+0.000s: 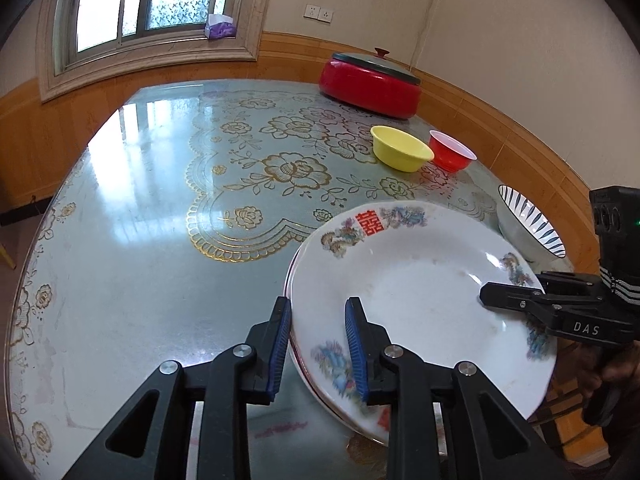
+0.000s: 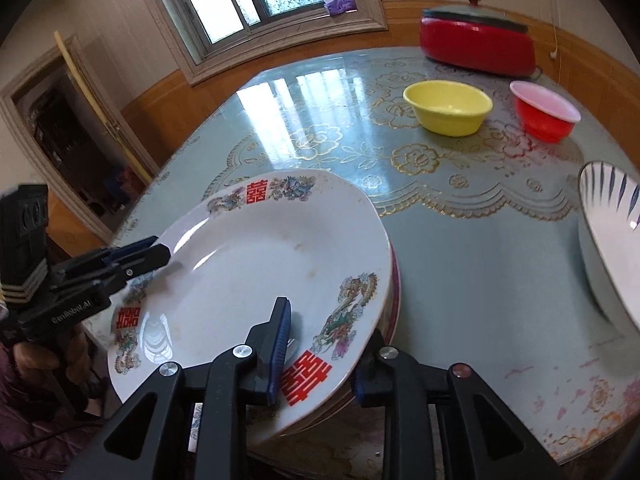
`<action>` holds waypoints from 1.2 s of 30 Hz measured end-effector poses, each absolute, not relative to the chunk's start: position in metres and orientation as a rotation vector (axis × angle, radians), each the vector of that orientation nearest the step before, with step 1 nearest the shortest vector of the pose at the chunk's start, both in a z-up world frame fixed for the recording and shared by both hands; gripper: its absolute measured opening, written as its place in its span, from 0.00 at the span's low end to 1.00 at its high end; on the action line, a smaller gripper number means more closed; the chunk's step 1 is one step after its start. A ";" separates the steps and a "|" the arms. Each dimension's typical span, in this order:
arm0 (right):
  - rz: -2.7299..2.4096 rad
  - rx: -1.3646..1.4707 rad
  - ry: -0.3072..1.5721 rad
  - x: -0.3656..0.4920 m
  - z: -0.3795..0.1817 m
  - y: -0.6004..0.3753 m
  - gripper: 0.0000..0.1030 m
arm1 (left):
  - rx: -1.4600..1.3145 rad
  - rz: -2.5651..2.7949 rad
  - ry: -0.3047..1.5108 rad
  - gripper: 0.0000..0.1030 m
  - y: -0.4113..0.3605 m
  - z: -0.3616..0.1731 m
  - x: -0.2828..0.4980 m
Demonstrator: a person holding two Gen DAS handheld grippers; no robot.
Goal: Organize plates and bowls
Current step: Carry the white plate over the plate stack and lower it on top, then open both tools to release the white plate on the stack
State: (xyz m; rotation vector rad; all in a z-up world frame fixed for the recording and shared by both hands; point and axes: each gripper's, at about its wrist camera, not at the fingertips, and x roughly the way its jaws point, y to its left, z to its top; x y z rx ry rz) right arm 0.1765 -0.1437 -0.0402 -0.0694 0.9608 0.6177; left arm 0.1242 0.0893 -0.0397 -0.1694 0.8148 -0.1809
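A white plate [image 1: 420, 288] [image 2: 260, 264] with red characters and floral prints sits tilted over a stack of plates with a pink rim [image 2: 395, 300] at the table's near edge. My left gripper [image 1: 318, 344] is shut on its left rim, one blue pad on top and one outside the edge. My right gripper [image 2: 320, 356] is shut on the opposite rim, one finger on the plate's face and the other under its edge. Each wrist view shows the other gripper clamped on the far rim: the right gripper [image 1: 486, 300], the left gripper [image 2: 160, 252].
On the glass-topped floral table [image 1: 160, 260] a yellow bowl [image 1: 402, 154] [image 2: 448, 108] and a red bowl [image 1: 452, 156] [image 2: 544, 114] stand side by side. A blue-striped bowl [image 1: 528, 220] [image 2: 608, 240] is right of the plates. A lidded red pot [image 1: 370, 84] [image 2: 478, 46] stands at the back.
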 end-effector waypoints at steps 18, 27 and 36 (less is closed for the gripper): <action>0.564 -0.113 0.921 0.158 -0.038 -0.144 0.26 | -0.124 -0.236 0.798 0.29 0.071 -0.041 0.119; 0.471 -0.161 0.930 0.152 -0.039 -0.149 0.30 | -0.098 -0.256 0.778 0.40 0.062 -0.038 0.117; 0.450 -0.135 0.925 0.147 -0.040 -0.147 0.33 | -0.081 -0.248 0.789 0.47 0.058 -0.038 0.118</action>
